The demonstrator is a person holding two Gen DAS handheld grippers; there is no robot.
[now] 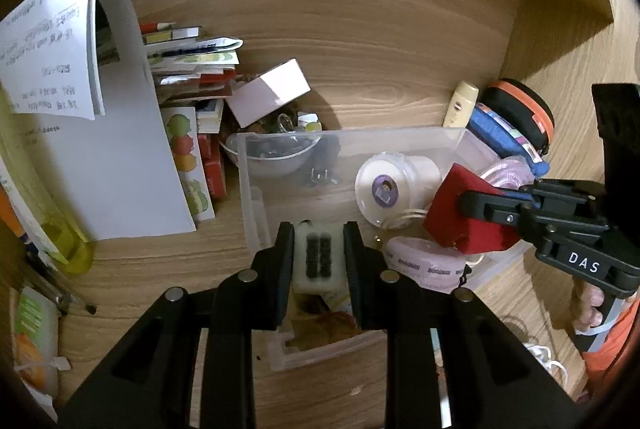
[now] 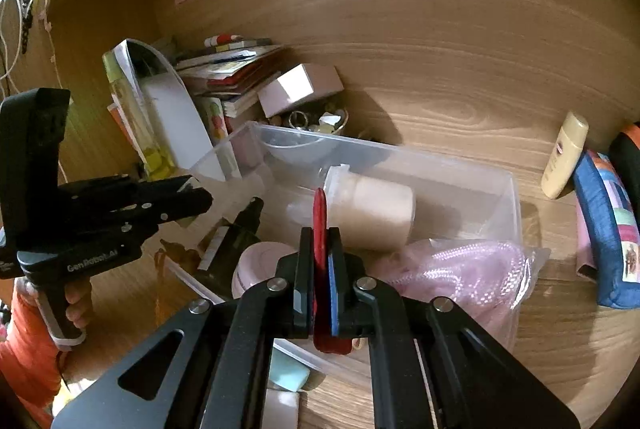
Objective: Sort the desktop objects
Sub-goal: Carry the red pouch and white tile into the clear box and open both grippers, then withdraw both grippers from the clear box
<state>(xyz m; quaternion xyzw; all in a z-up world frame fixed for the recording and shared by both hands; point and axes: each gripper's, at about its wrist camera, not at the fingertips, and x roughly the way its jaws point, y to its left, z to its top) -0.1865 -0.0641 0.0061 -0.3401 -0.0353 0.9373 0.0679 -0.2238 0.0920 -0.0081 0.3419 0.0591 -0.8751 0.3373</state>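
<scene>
Left claw [image 1: 319, 261] is clamped on a white block w/ two dark strips [image 1: 319, 257], held over the near end of the clear bin [image 1: 250, 189]. My right claw [image 2: 320, 261] pinches a flat red pouch [image 1: 466, 215] above the bin's right side. Inside: white tape roll [image 1: 382, 189], pink roll [image 1: 420, 263], pink mesh bag [image 2: 460, 265]. Bin sits on the wood surface [image 1: 380, 69], book stack [image 1: 192, 69] just beside it.

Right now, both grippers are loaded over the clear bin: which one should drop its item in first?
Probably left. The left gripper holds the white case directly above the clear bin. The right gripper pinches the red pouch nearer the bin's cluttered end.
</scene>
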